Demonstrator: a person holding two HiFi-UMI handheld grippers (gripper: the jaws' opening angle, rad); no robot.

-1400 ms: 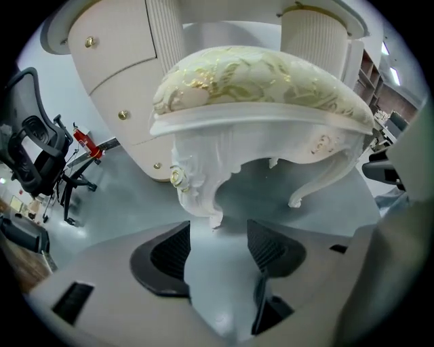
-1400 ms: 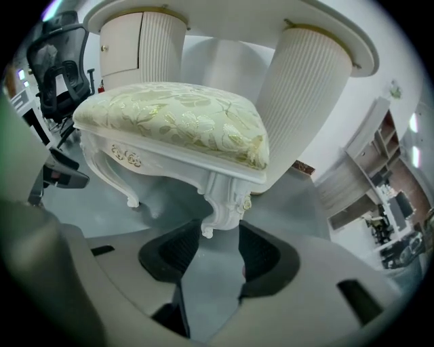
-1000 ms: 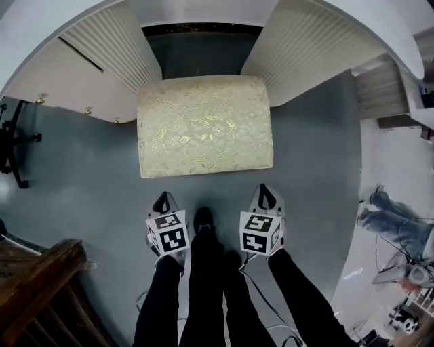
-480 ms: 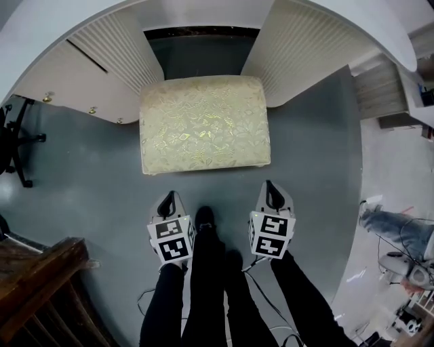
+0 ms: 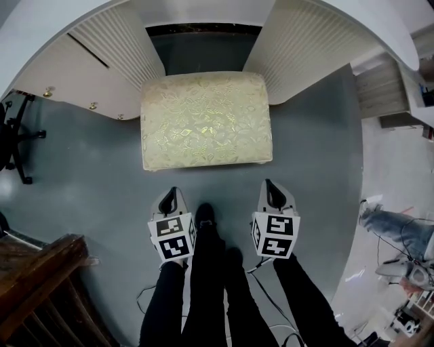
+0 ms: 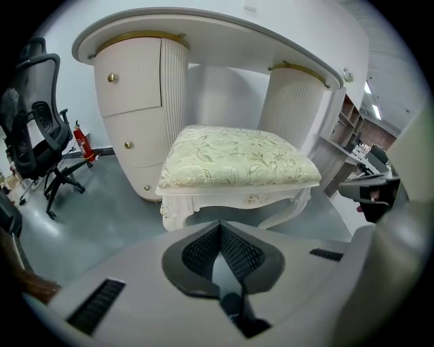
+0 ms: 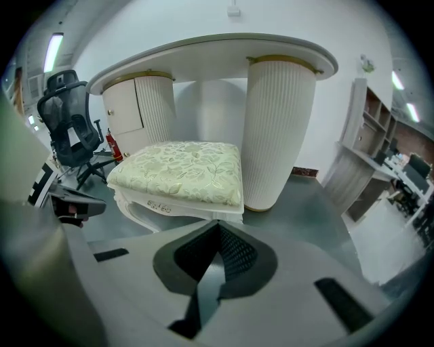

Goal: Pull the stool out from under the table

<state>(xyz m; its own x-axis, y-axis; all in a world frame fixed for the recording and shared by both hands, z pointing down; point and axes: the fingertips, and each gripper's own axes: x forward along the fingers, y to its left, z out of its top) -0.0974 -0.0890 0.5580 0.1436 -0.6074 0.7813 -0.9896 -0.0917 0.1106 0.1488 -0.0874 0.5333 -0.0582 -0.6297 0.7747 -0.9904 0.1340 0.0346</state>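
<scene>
The stool [image 5: 205, 120] has a cream floral cushion and carved white legs. It stands on the grey floor in front of the white table [image 5: 203, 13], its far edge between the two ribbed pedestals. Both gripper views also show the stool [image 6: 234, 162] [image 7: 180, 171]. My left gripper [image 5: 169, 198] hangs shut and empty a short way in front of the stool's near left corner. My right gripper [image 5: 270, 191] is shut and empty in front of the near right corner. Neither touches the stool.
A black office chair [image 5: 15, 139] stands at the left, and again the chair [image 6: 37, 142] shows beside the drawer pedestal [image 5: 71, 74]. Dark wooden furniture [image 5: 41, 284] sits at the bottom left. The person's legs [image 5: 210, 284] stand between the grippers. Shelving [image 5: 400, 88] and another person [image 5: 397, 230] are at the right.
Both grippers have drawn back from the stool toward the person, and the view has shifted slightly. The stool stands in about the same place.
</scene>
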